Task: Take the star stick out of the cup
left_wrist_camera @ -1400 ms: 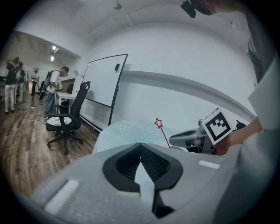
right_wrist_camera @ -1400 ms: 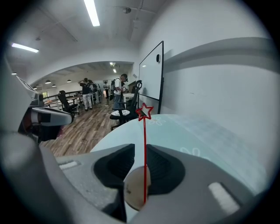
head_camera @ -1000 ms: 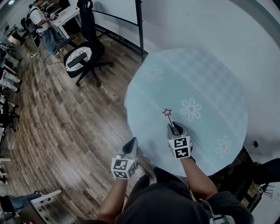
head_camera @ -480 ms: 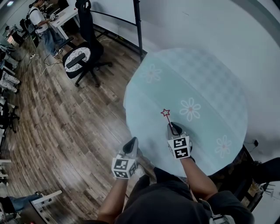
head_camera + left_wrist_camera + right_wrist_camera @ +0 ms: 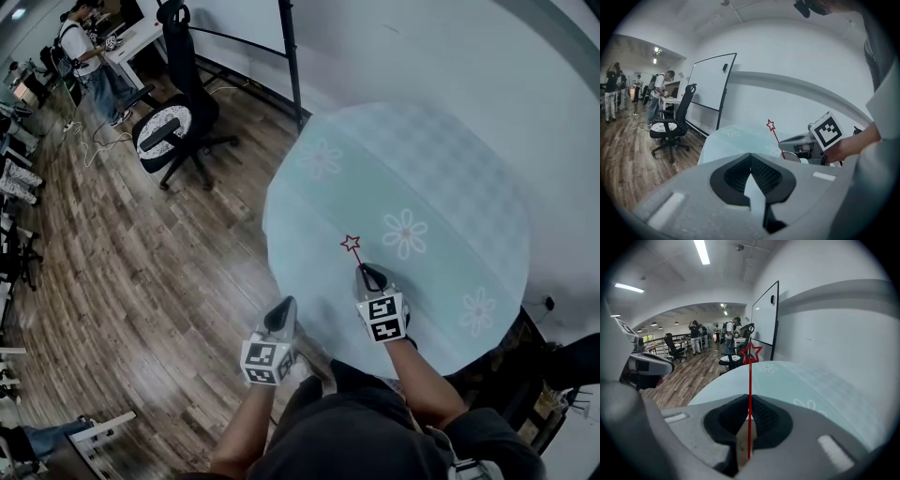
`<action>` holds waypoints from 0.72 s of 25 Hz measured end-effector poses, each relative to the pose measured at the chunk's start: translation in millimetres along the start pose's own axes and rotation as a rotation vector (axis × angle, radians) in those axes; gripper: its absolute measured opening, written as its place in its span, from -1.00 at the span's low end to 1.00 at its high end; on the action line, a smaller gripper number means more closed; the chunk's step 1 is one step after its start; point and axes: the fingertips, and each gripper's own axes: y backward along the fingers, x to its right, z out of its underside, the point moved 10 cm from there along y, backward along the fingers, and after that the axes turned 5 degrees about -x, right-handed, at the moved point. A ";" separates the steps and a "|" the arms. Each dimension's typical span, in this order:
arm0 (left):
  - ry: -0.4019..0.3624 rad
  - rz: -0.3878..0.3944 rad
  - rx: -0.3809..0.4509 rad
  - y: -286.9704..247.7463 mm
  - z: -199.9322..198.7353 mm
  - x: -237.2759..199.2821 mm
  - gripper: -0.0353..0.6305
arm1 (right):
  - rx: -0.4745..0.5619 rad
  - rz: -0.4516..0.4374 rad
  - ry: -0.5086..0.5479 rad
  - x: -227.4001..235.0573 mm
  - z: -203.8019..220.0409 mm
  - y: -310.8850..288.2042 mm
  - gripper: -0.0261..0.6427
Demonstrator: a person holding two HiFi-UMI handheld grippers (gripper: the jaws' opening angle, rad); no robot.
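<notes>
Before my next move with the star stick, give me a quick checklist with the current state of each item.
1. Right gripper shut on the star stick: ok.
2. Stick upright between the jaws, star on top: ok.
3. Stick's lower end out of the cup: cannot tell; the end is hidden and the cup is not clearly seen.
4. Left gripper clear of the stick: ok; it is shut, empty and off to the side.
5. Cup steadied: not ok.

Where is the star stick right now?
In the head view, the star stick is clamped in the right claw, over the round table near its front edge, star end pointing away.
</notes>
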 end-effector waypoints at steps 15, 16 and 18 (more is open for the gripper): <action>-0.026 0.028 0.074 12.2 -28.3 7.2 -0.88 | 0.231 0.047 -0.038 -3.0 -24.3 41.5 -0.86; -0.035 0.031 0.083 13.2 -32.5 9.0 -0.88 | 0.247 0.049 -0.039 -2.8 -28.0 46.6 -0.86; -0.045 0.038 0.106 16.5 -42.1 12.2 -0.88 | 0.283 0.057 -0.038 -2.1 -35.6 58.5 -0.86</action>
